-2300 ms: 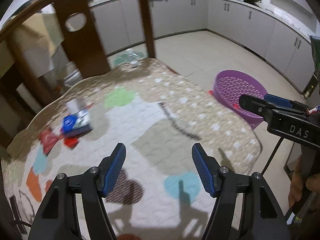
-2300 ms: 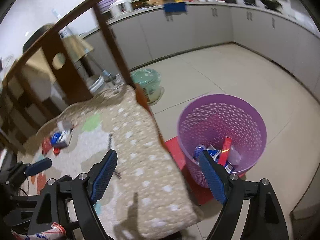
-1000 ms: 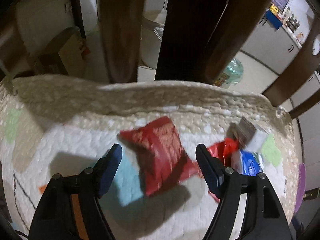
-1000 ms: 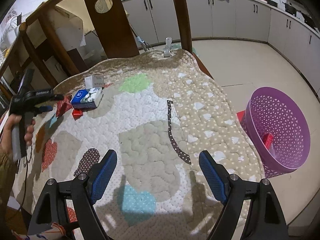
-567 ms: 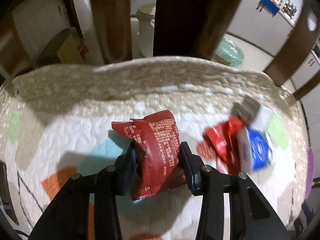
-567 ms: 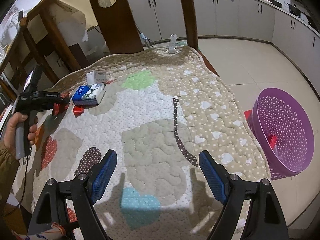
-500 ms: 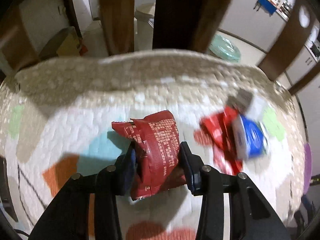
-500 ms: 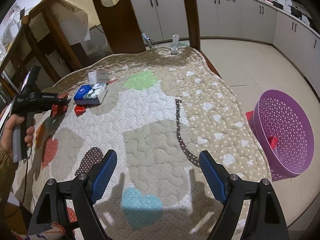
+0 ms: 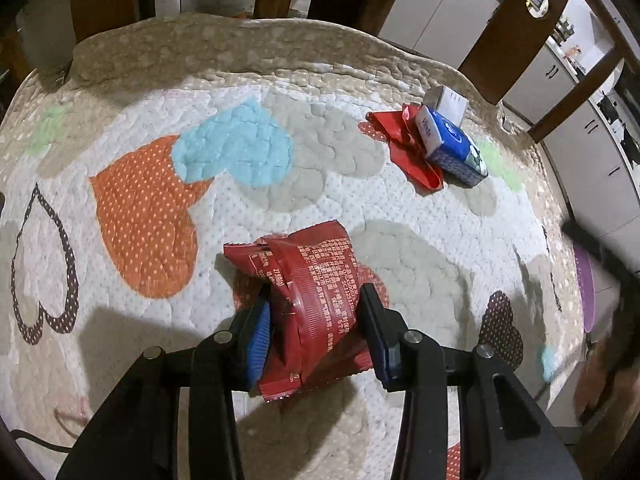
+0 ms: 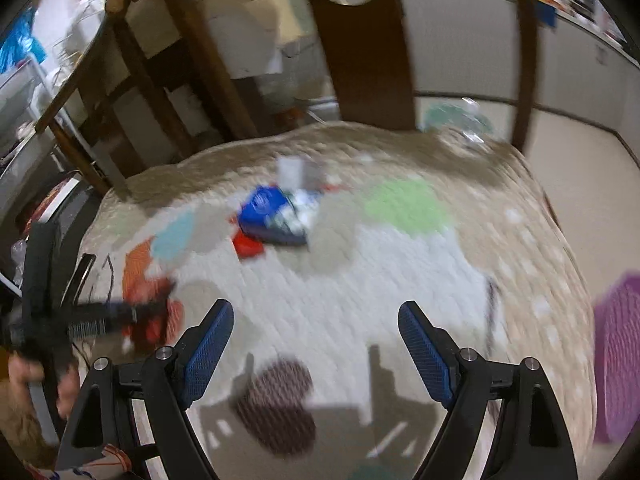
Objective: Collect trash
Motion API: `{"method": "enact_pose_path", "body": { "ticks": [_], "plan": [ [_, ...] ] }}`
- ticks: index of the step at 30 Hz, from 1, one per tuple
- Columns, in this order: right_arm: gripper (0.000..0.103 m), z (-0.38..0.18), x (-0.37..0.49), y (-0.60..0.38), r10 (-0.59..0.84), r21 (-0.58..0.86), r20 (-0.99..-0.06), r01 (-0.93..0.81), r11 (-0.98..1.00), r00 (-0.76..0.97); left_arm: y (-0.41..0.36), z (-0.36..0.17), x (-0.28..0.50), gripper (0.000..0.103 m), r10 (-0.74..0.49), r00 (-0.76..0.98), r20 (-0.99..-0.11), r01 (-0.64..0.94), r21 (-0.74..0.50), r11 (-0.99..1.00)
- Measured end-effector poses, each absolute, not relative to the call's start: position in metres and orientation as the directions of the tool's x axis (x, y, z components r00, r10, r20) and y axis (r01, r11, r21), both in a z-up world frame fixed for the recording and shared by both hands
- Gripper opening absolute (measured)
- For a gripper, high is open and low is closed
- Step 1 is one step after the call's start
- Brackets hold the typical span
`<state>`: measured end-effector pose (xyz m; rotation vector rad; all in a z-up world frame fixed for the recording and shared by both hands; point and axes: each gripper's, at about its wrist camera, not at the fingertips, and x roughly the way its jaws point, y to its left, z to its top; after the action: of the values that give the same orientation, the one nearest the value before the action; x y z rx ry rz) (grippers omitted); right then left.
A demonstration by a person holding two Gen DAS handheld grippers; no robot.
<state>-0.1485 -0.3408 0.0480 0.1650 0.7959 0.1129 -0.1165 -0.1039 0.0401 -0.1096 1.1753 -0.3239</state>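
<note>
My left gripper (image 9: 316,320) is shut on a crumpled red snack wrapper (image 9: 312,292), held just above the heart-patterned quilt (image 9: 240,92). Farther right on the quilt lie a second red wrapper (image 9: 404,148), a blue tissue pack (image 9: 452,144) and a small white box (image 9: 446,102). In the blurred right wrist view my right gripper (image 10: 316,344) stands open and empty over the quilt, the blue tissue pack (image 10: 276,216) and a red scrap (image 10: 248,246) ahead of it. The left gripper (image 10: 156,312) with its red wrapper shows at the left there, held by a hand (image 10: 24,376).
Dark wooden chair backs (image 9: 524,28) (image 10: 360,40) stand around the far side of the covered table. A purple perforated basket (image 10: 616,360) sits off the table's right edge. Grey kitchen cabinets (image 9: 592,136) line the wall beyond.
My left gripper closed on the red wrapper and carried it toward the near side, away from the tissue pack. My right gripper swung left across the quilt toward the tissue pack, still open.
</note>
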Motion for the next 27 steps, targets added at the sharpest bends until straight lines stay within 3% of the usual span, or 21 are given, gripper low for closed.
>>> {"method": "enact_pose_path", "body": {
  "ticks": [10,15,19,24,27],
  "plan": [
    [0.088,0.036,0.001,-0.349,0.369,0.436,-0.712,-0.035,0.899,0.598,-0.087,0.031,-0.115,0.041,-0.347,0.365,-0.864,0.183,-0.299,0.937],
    [0.087,0.009,0.008,-0.335,0.530,0.565,-0.722,-0.062,0.823,0.444,-0.084,0.030,-0.117,0.041,-0.366,0.368,-0.855,0.187,-0.317,0.930],
    [0.088,0.017,-0.012,-0.310,0.515,0.504,-0.751,-0.145,0.851,0.414,-0.083,0.030,-0.119,0.042,-0.371,0.376,-0.849,0.190,-0.321,0.928],
    [0.091,0.017,-0.005,-0.273,0.311,0.251,-0.833,-0.188,0.950,0.457,-0.082,0.030,-0.120,0.042,-0.372,0.386,-0.844,0.197,-0.319,0.927],
    [0.091,0.007,0.004,-0.267,0.261,0.224,-0.852,-0.135,0.965,0.454,-0.083,0.030,-0.121,0.047,-0.377,0.388,-0.841,0.194,-0.325,0.926]
  ]
}}
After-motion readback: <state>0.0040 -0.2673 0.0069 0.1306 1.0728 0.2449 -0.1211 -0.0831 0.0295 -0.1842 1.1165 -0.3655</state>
